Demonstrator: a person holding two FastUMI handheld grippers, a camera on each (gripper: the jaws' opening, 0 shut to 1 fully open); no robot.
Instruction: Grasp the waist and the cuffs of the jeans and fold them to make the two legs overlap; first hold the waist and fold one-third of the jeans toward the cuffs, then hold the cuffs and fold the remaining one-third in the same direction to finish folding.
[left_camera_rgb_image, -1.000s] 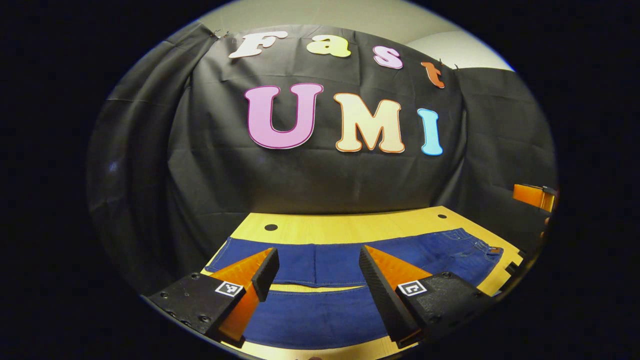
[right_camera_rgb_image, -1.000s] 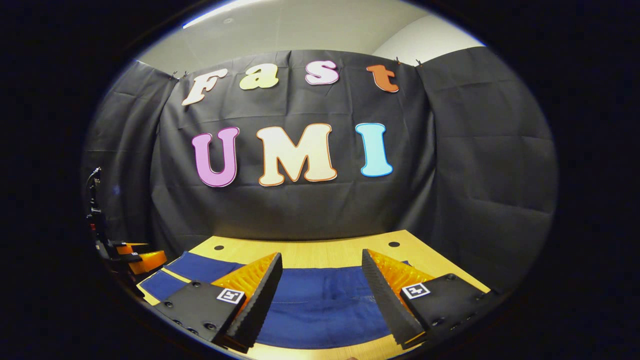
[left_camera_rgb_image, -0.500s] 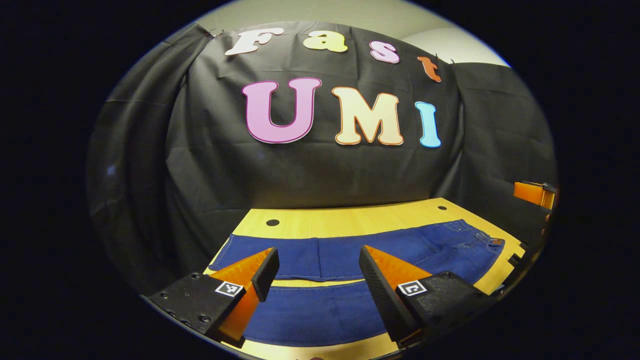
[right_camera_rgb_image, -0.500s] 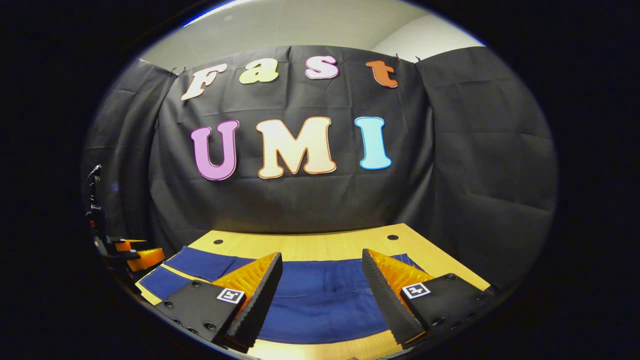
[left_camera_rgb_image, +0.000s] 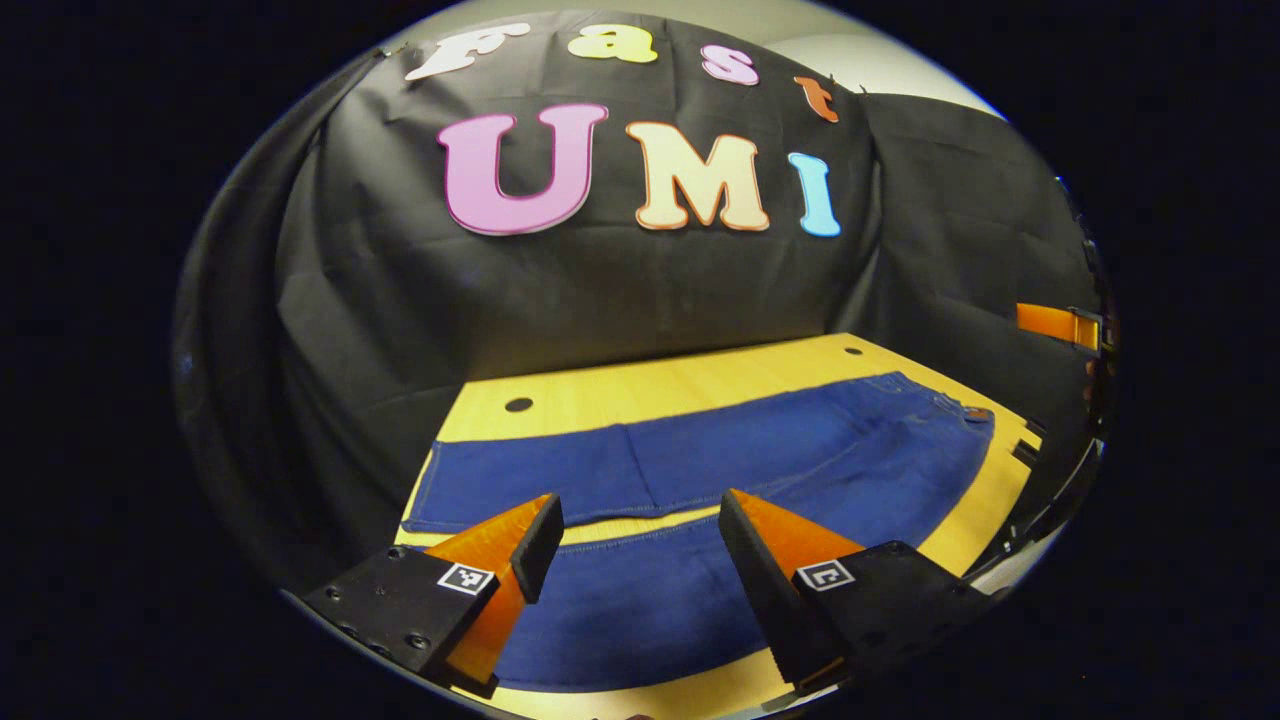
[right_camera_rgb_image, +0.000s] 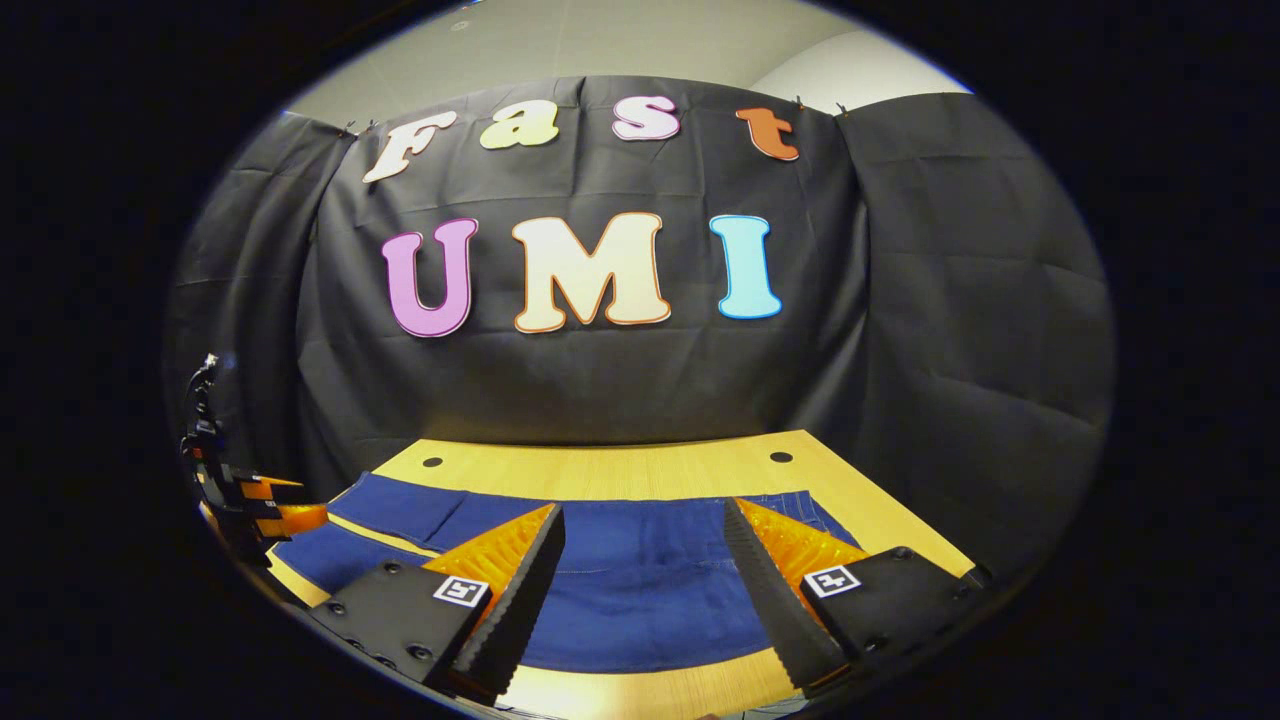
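The table (left_camera_rgb_image: 700, 385) carries the jeans (left_camera_rgb_image: 760, 455), spread flat with both legs side by side, a strip of wood between them. Their long axis runs from 9 to 3 o'clock in the left gripper view: cuffs (left_camera_rgb_image: 425, 495) at 9, waist (left_camera_rgb_image: 965, 425) at 3. Denim like this is probably soft, fairly heavy and limp, so I would pinch the thick waistband and the cuff hems. The left gripper (left_camera_rgb_image: 640, 535) hovers released above the near leg; the right gripper (right_camera_rgb_image: 643, 545), also released, hangs over the waist end.
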